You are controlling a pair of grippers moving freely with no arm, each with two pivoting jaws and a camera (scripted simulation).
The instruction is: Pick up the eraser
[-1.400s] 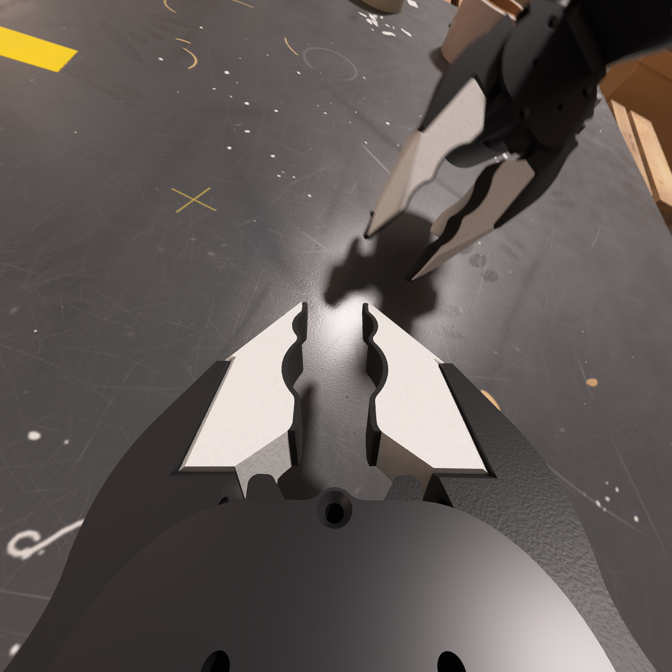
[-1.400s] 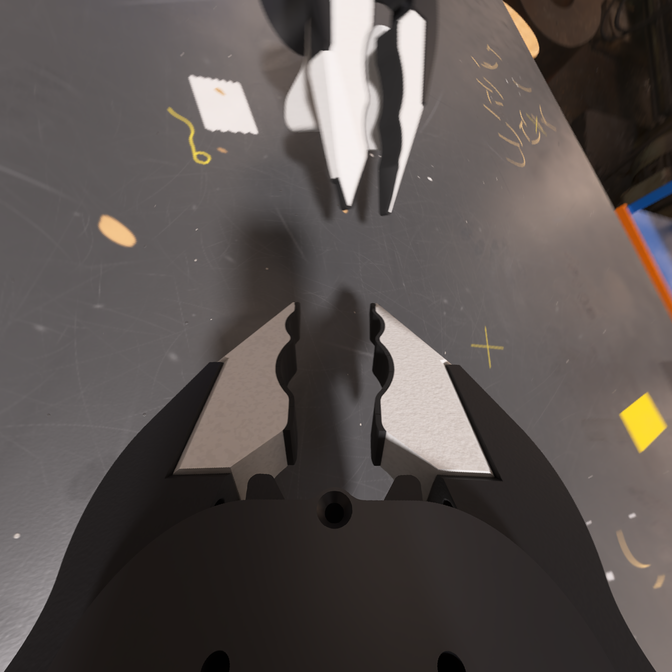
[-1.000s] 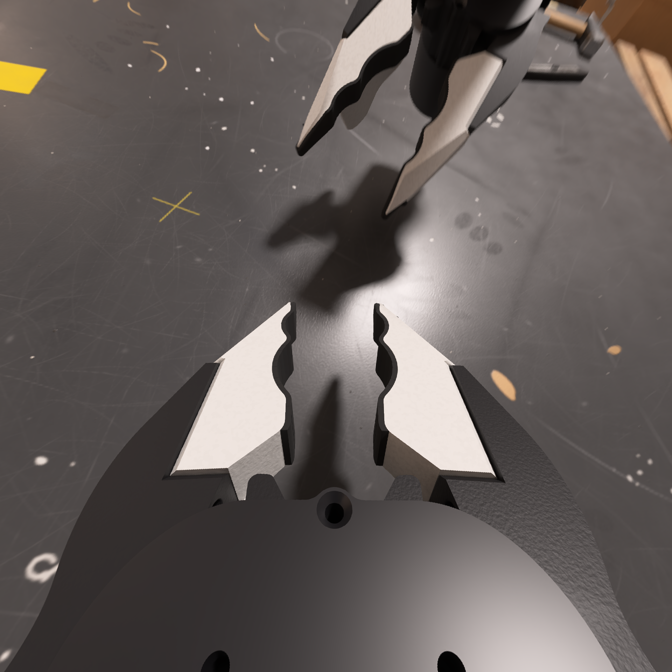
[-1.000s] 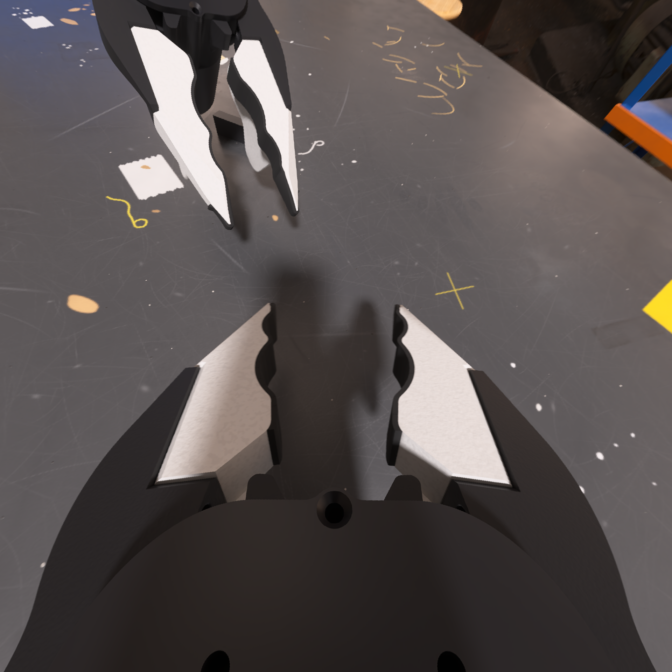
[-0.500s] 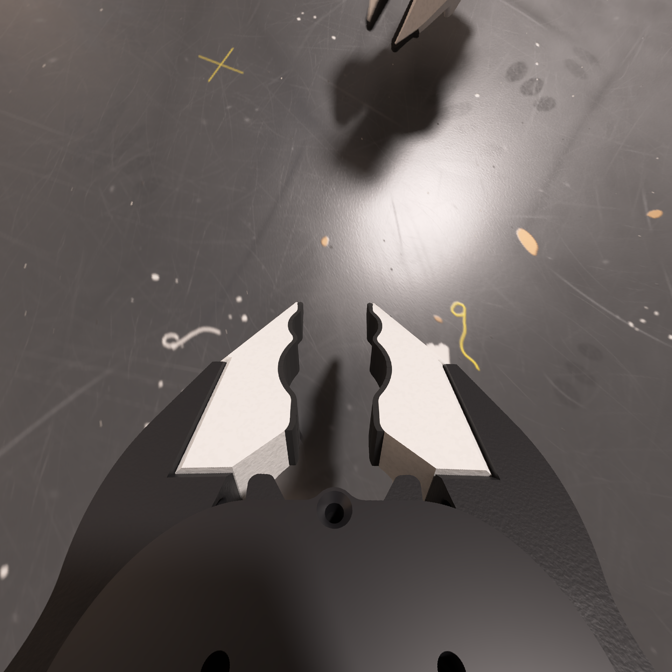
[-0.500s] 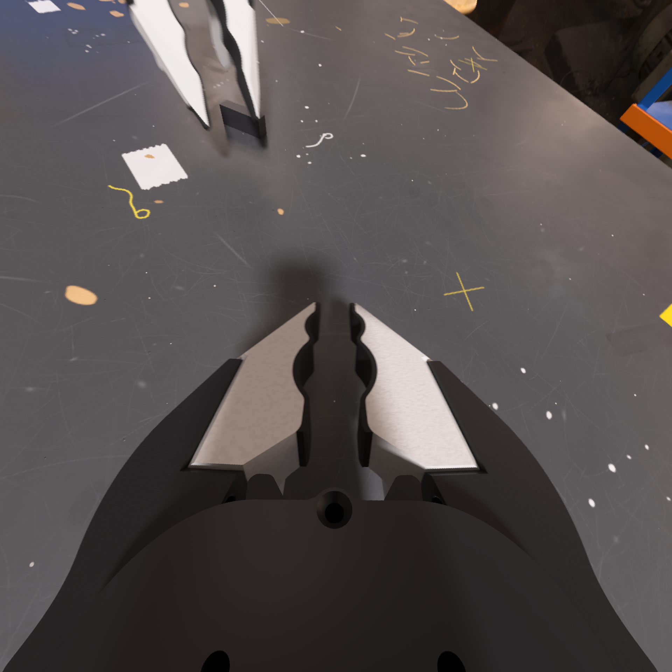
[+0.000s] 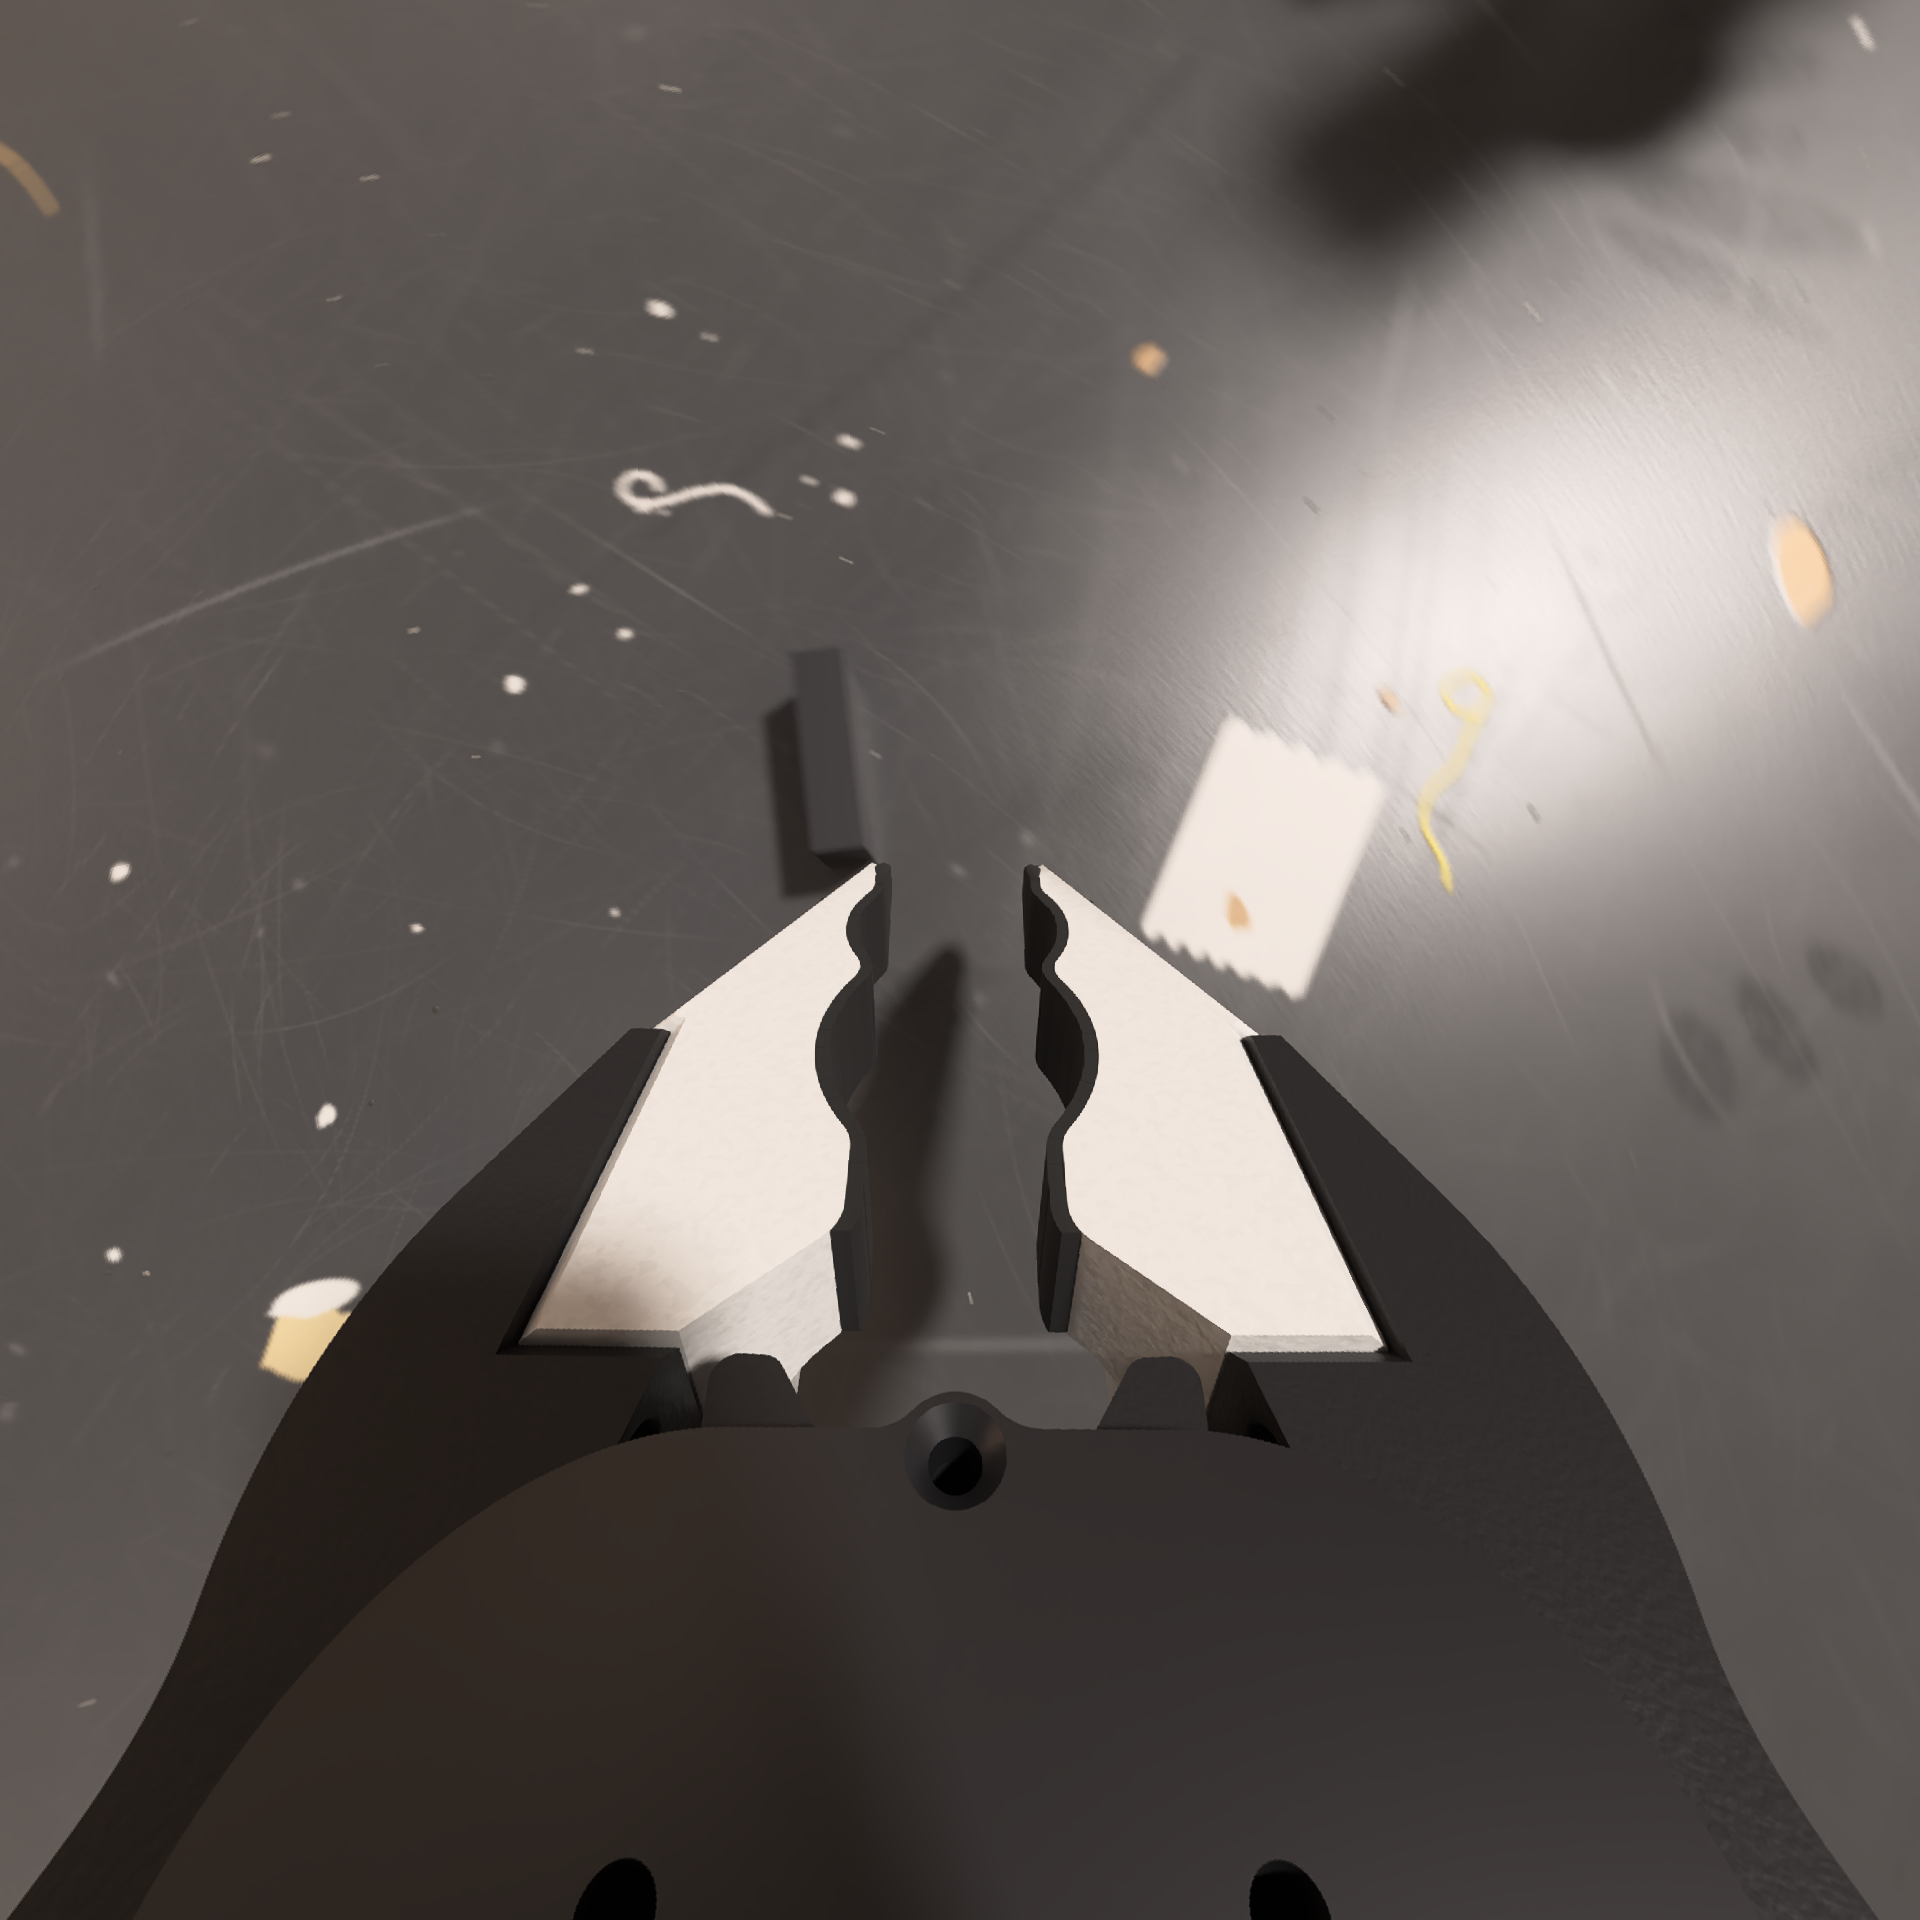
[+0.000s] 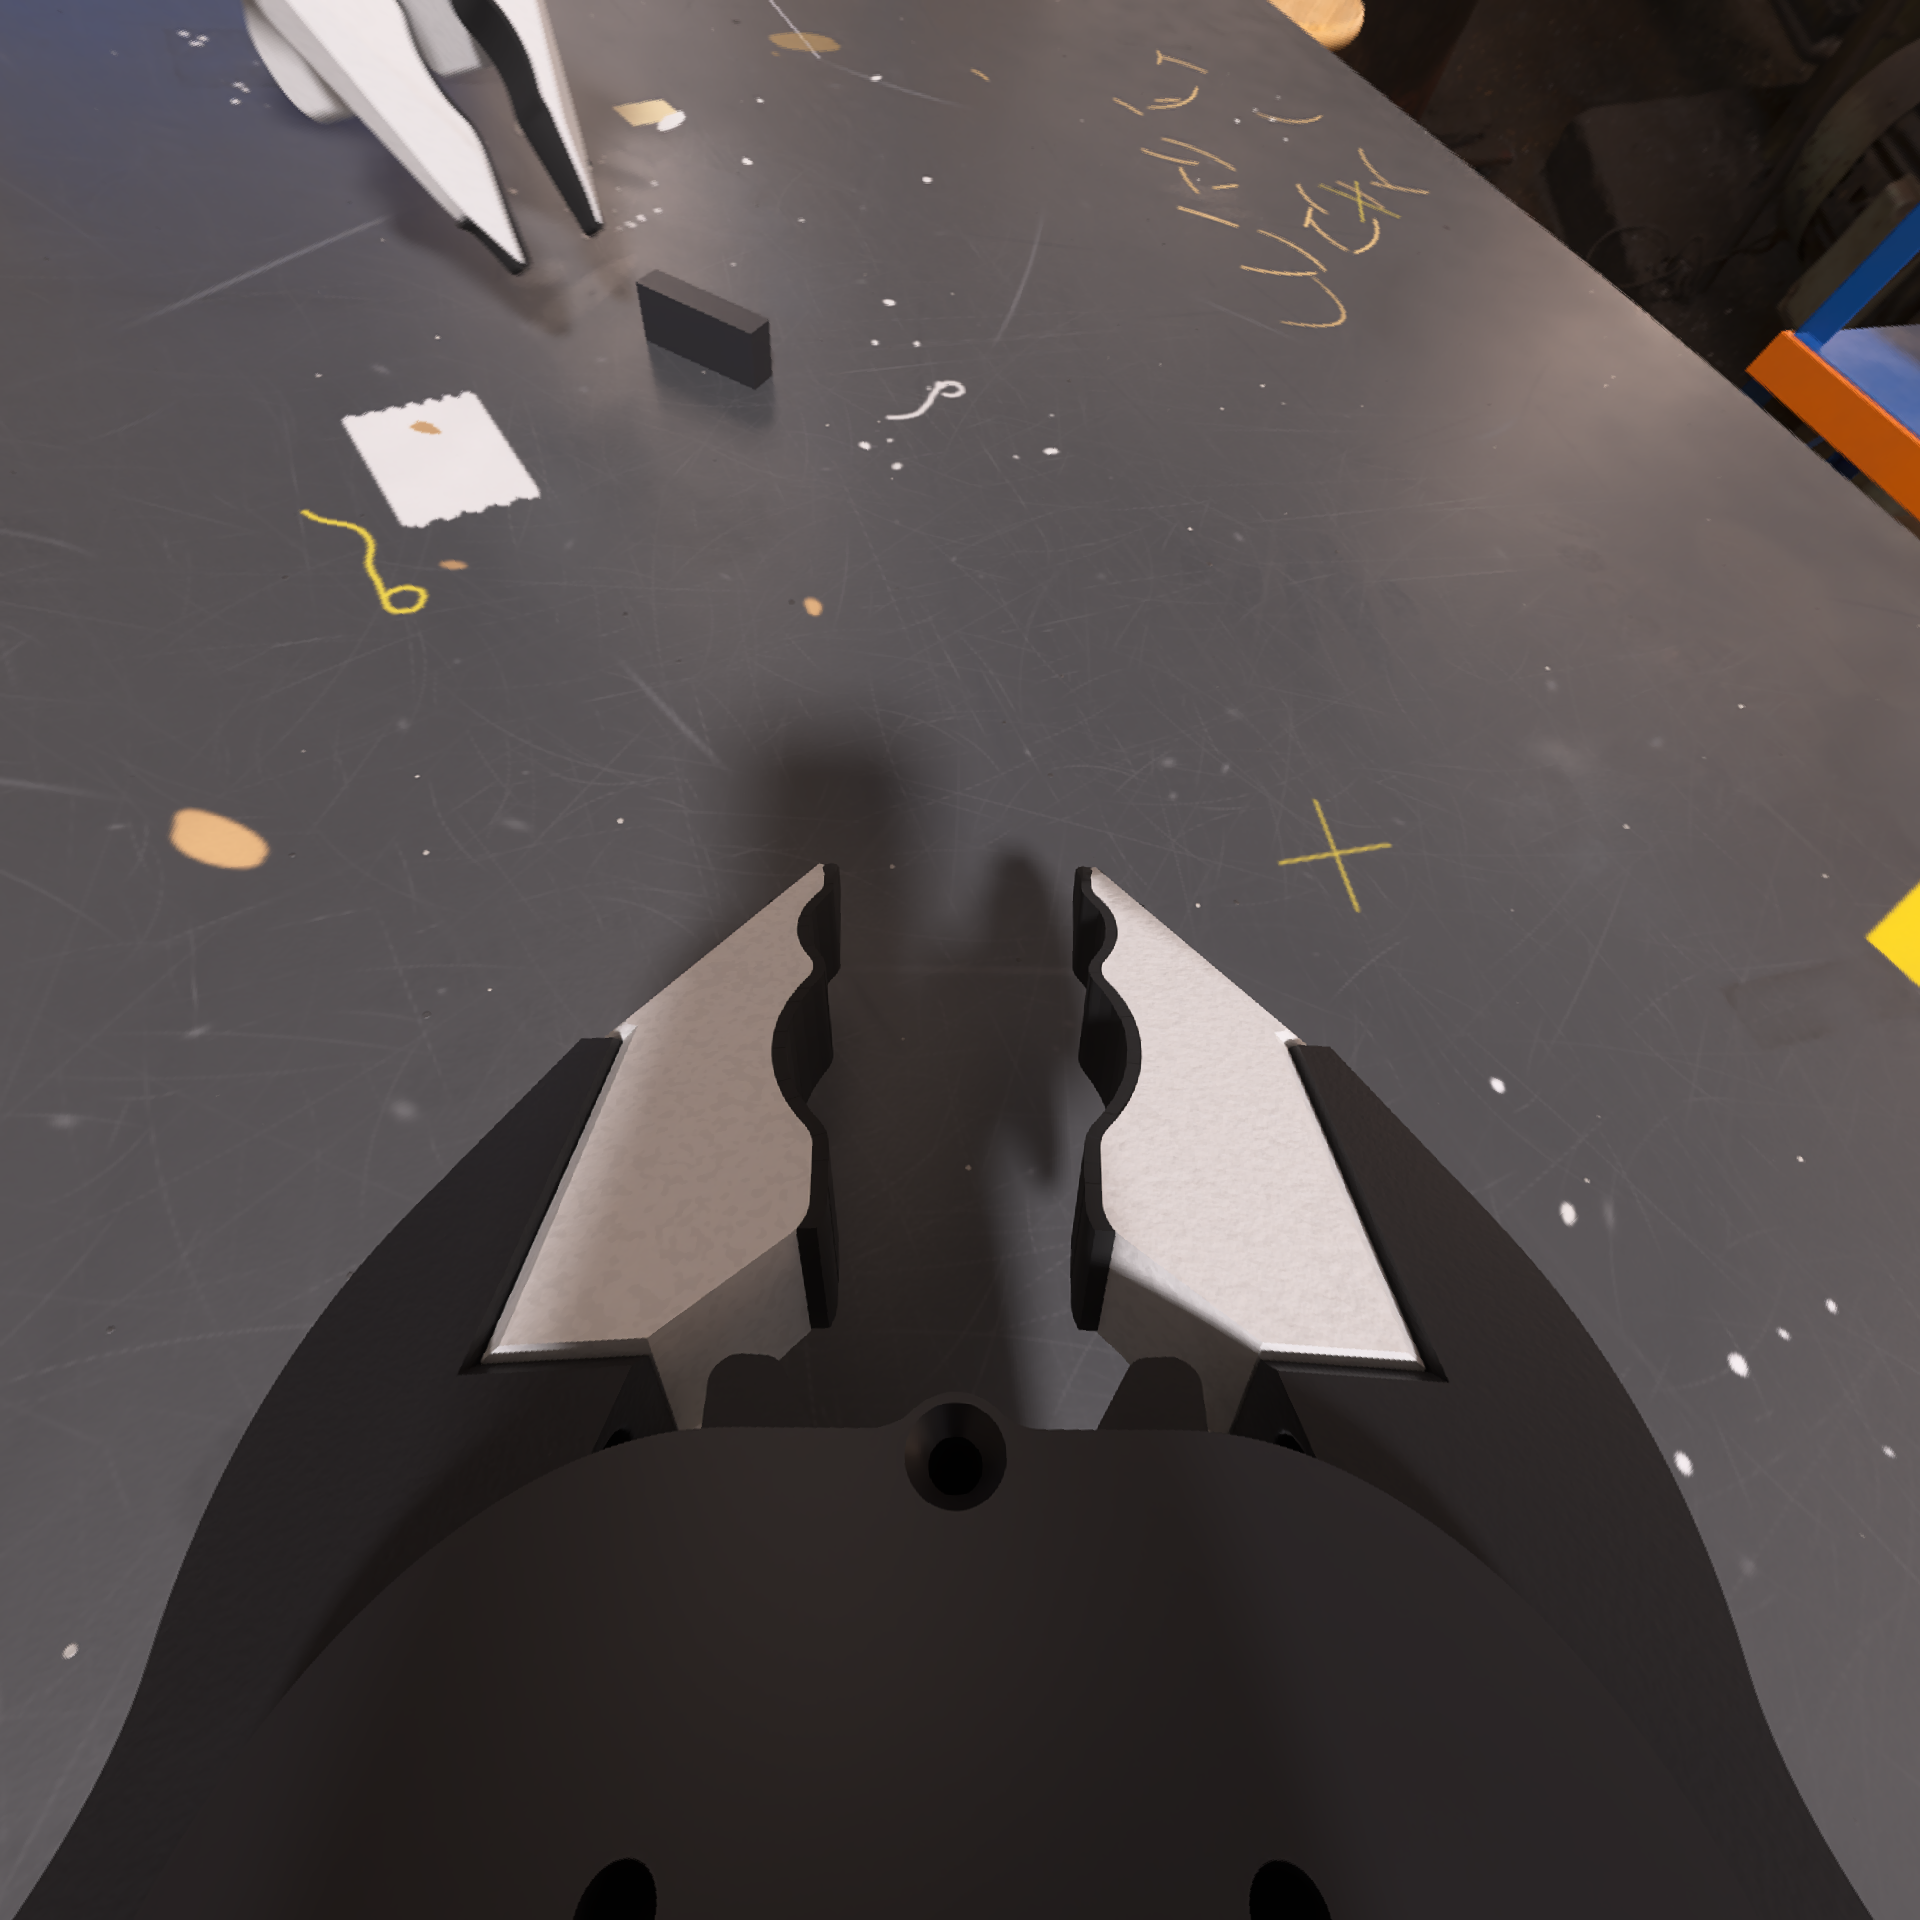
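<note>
The eraser (image 8: 704, 327), a small black block, is lying flat on the dark scratched table (image 8: 1195, 644), free of both claws. In the left wrist view the eraser (image 7: 826, 764) is sitting just past the left gripper (image 7: 956, 883), off to the left of the finger gap, long axis running roughly along the approach line.

The left gripper is sitting with a narrow gap between its jaws, nothing in it. From the right wrist view the left gripper (image 8: 556, 244) is hovering just beside the eraser, tips near the table. The right gripper (image 8: 954, 878) is hanging well apart from the block, moderately spread, also empty.

Risks, as I'm reading it:
- The left claw is looking offset from the block. Going down like this, one fingertip is likely landing on top of it or shoving it sideways.
- The gap is looking tight against the block's width. Without widening, the tips are probably pushing it away rather than straddling it.
- Black block on dark table: the edges are hard to read, and the left view is blurred.

Counts: one eraser, two grippers, one white paper scrap (image 8: 442, 457) with serrated edges lying near the block, one yellow cross mark (image 8: 1335, 854), one yellow squiggle (image 8: 379, 566).
</note>
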